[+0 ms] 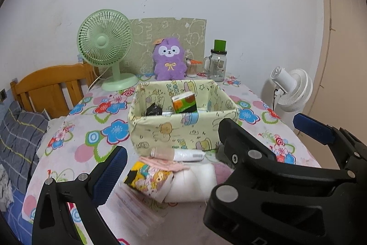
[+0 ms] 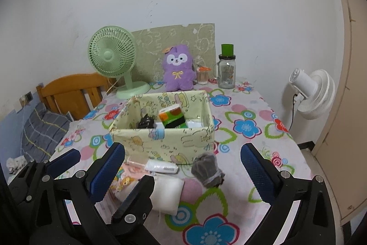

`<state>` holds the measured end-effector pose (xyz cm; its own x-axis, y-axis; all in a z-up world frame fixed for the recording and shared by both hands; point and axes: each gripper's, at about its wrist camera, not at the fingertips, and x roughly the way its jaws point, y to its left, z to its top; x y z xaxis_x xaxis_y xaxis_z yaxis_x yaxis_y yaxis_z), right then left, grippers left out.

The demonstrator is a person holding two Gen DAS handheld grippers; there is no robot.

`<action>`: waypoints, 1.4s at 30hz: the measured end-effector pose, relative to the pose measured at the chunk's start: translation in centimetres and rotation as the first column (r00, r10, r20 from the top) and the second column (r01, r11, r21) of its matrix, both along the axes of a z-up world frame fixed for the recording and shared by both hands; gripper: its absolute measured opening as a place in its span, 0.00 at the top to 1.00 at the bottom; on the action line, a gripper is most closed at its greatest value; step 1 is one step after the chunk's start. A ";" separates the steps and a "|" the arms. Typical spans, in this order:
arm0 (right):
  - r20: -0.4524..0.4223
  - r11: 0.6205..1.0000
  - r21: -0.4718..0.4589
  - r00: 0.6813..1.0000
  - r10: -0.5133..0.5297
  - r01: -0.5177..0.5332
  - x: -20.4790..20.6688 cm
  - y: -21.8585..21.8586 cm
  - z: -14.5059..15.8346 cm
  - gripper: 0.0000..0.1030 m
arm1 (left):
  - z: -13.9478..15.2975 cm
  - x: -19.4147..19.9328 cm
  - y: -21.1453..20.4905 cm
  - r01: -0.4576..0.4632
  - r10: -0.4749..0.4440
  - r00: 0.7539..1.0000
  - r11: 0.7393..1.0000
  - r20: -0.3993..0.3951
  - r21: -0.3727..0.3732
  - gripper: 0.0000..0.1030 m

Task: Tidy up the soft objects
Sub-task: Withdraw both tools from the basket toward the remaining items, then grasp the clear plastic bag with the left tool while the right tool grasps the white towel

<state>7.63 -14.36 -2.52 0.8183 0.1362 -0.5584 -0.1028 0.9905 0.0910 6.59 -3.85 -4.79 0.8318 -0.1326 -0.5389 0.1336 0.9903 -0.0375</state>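
Observation:
A pale yellow fabric box [image 1: 183, 130] [image 2: 160, 139] stands mid-table, holding an orange-green tissue pack [image 1: 184, 102] [image 2: 172, 118] and a black item [image 1: 153, 110]. In front of it lie a cartoon-print pouch [image 1: 149, 178], a white folded cloth [image 1: 192, 185] [image 2: 167, 192], a pink cloth [image 1: 162, 163], a small white roll [image 1: 188, 155] [image 2: 161, 166] and a grey bundled sock [image 2: 207, 170]. My left gripper [image 1: 206, 153] is open and empty over the pouch and cloth. My right gripper [image 2: 183, 173] is open and empty, its fingers either side of the sock and cloth.
A green desk fan [image 1: 105, 54], a purple plush [image 1: 169, 59], a glass jar with a green lid [image 1: 218, 63] and a cotton-swab tub [image 1: 192, 68] stand at the back. A white fan [image 2: 314, 93] stands right of the table; a wooden bed frame [image 1: 52, 88] is on the left.

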 end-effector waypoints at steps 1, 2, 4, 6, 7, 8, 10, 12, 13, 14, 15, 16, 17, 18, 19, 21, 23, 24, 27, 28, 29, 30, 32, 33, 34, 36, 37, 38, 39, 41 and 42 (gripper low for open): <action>-0.001 1.000 0.002 1.000 0.002 -0.002 -0.1 0.0 -0.2 0.01 | -0.2 -0.2 0.0 -0.001 0.001 1.000 1.000 -0.003 0.000 0.00; -0.003 1.000 0.003 1.000 0.003 -0.003 -0.3 0.1 -0.3 0.01 | -0.4 -0.3 0.1 -0.001 0.001 1.000 1.000 -0.005 0.001 0.00; -0.003 1.000 0.005 1.000 0.006 -0.006 -0.7 0.1 -0.8 0.01 | -0.9 -0.7 0.1 -0.002 0.002 1.000 1.000 -0.009 0.002 0.00; 0.000 1.000 0.007 1.000 0.005 -0.005 -1.2 0.2 -1.2 0.01 | -1.4 -1.0 0.2 -0.004 0.004 1.000 1.000 -0.012 0.006 0.00; 0.006 1.000 0.008 1.000 0.006 -0.006 -1.4 0.2 -1.4 0.01 | -1.6 -1.3 0.2 -0.005 0.005 1.000 1.000 -0.009 0.010 0.00; 0.012 1.000 0.005 1.000 0.007 -0.008 -1.6 0.2 -1.5 0.01 | -1.9 -1.6 0.2 -0.006 0.006 1.000 1.000 -0.007 0.012 0.00; 0.018 1.000 -0.008 1.000 0.012 -0.012 -2.0 0.4 -1.9 0.01 | -2.4 -1.8 0.3 -0.007 0.007 1.000 1.000 -0.009 0.015 0.00; 0.005 1.000 -0.011 1.000 0.020 -0.020 -2.1 0.7 -2.5 0.01 | -2.9 -2.0 0.5 -0.009 0.009 1.000 1.000 -0.016 0.011 0.00; -0.003 1.000 -0.011 1.000 0.019 -0.019 -2.1 0.7 -2.7 0.01 | -3.1 -2.0 0.7 -0.013 0.013 1.000 1.000 -0.019 0.009 0.00; -0.018 1.000 -0.010 1.000 0.012 -0.012 -2.1 0.8 -3.1 0.01 | -3.4 -2.0 0.8 -0.024 0.025 0.999 1.000 -0.025 0.007 0.00; -0.029 1.000 -0.005 1.000 0.009 -0.009 -2.0 0.8 -3.4 0.01 | -3.7 -2.0 0.9 -0.034 0.034 0.999 0.999 -0.032 0.006 0.00; -0.034 1.000 0.001 0.999 0.011 -0.010 -2.1 0.9 -3.7 0.01 | -4.0 -2.0 1.0 -0.033 0.033 0.999 0.999 -0.041 0.003 0.00; -0.036 1.000 0.006 0.999 0.015 -0.014 -2.1 1.0 -3.9 0.01 | -4.3 -2.0 1.2 -0.029 0.029 0.998 1.000 -0.048 0.001 0.00; -0.037 1.000 0.006 0.999 0.019 -0.019 -2.1 1.1 -4.3 0.01 | -4.6 -1.9 1.2 -0.032 0.032 0.998 0.999 -0.052 0.005 0.00; -0.041 1.000 0.003 0.999 0.020 -0.020 -2.1 1.3 -4.6 0.01 | -4.8 -1.9 1.3 -0.037 0.037 0.998 0.999 -0.055 0.009 0.00; -0.051 1.000 0.007 0.998 0.022 -0.022 -2.0 1.5 -5.1 0.01 | -5.3 -2.0 1.7 -0.045 0.046 0.997 0.999 -0.059 0.011 0.00; -0.066 0.999 0.036 0.997 0.025 -0.023 -1.9 1.6 -5.8 0.01 | -5.9 -2.0 2.2 -0.056 0.057 0.997 0.998 -0.061 0.014 0.00; -0.078 0.998 0.055 0.997 0.023 -0.019 -1.7 1.5 -6.3 0.01 | -6.3 -1.9 2.5 -0.069 0.071 0.995 0.997 -0.068 0.022 0.00; -0.110 0.997 0.077 0.994 0.017 -0.008 -1.1 1.5 -7.2 0.01 | -7.2 -1.5 3.3 -0.087 0.089 0.992 0.996 -0.092 0.022 0.00; -0.117 0.997 0.076 0.993 0.018 -0.009 -0.9 1.5 -7.4 0.01 | -7.5 -1.3 3.6 -0.089 0.090 0.991 0.996 -0.102 0.018 0.00; -0.126 0.997 0.071 0.992 0.019 -0.011 -0.7 1.6 -7.6 0.01 | -7.7 -1.0 3.8 -0.093 0.094 0.989 0.996 -0.112 0.015 0.00; -0.135 0.998 0.060 0.991 0.017 -0.009 -0.5 1.7 -8.0 0.01 | -8.0 -0.8 4.2 -0.101 0.101 0.987 0.995 -0.125 0.012 0.00; -0.141 0.999 0.053 0.990 0.012 -0.005 -0.2 1.8 -8.3 0.01 | -8.5 -0.4 4.9 -0.114 0.114 0.983 0.993 -0.142 0.007 0.01; -0.143 0.999 0.053 0.990 0.012 -0.004 -0.1 1.9 -8.5 0.01 | -8.8 -0.3 5.2 -0.120 0.119 0.982 0.993 -0.150 0.004 0.01; -0.147 0.999 0.051 0.989 0.012 -0.004 0.0 1.9 -8.6 0.01 | -8.9 -0.2 5.3 -0.119 0.118 0.981 0.993 -0.156 0.003 0.01; -0.155 0.999 0.045 0.988 0.016 -0.009 0.2 2.2 -8.9 0.01 | -9.3 0.0 5.6 -0.120 0.120 0.979 0.993 -0.166 0.006 0.01; -0.160 0.999 0.038 0.987 0.019 -0.013 0.4 2.4 -9.0 0.01 | -9.4 0.2 5.7 -0.124 0.123 0.977 0.992 -0.171 0.005 0.01; -0.163 0.999 0.033 0.986 0.022 -0.017 0.5 2.6 -9.2 0.01 | -9.6 0.3 5.9 -0.125 0.123 0.976 0.992 -0.177 -0.001 0.01; -0.168 0.999 0.025 0.985 0.027 -0.023 0.7 2.8 -9.3 0.01 | -9.7 0.5 6.0 -0.127 0.124 0.976 0.992 -0.182 -0.006 0.02; -0.176 0.999 0.017 0.984 0.031 -0.028 1.0 3.1 -9.6 0.01 | -9.9 0.9 6.4 -0.134 0.129 0.973 0.991 -0.192 -0.013 0.04; -0.180 0.999 0.015 0.983 0.032 -0.030 1.1 3.2 -9.7 0.01 | -10.1 1.1 6.6 -0.137 0.131 0.971 0.990 -0.198 -0.018 0.05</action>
<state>8.77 -11.16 -12.22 0.6994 0.1674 -0.6949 -0.1143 0.9859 0.1224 7.65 2.72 -14.86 0.7215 -0.0467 -0.6908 -0.0129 0.9966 -0.0808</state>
